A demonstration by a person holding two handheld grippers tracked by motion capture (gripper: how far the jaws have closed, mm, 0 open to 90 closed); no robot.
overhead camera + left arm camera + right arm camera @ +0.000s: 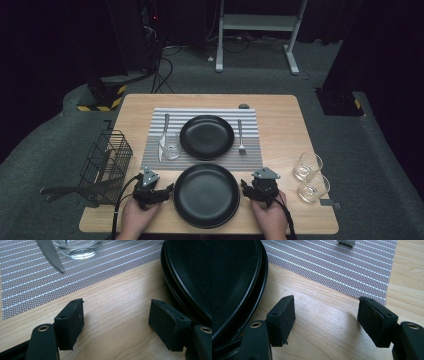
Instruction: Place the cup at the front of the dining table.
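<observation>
We hold the left tongs [159, 186] and right tongs [251, 187] released, nothing between their jaws, flanking the round black plate [206, 194] at the tabletop's [280, 107] near edge, seemingly so both can lift it by its rim.

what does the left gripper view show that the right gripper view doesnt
The left gripper view alone has a clear glass and a knife with its tip lying on the striped placemat, with the near black plate at its right edge. The right gripper view alone has the tines of a fork on the placemat, and the plate sits at its left edge. Both share the wooden table, the placemat, the plate rim, and a pair of black jaws standing open with nothing between them.
</observation>
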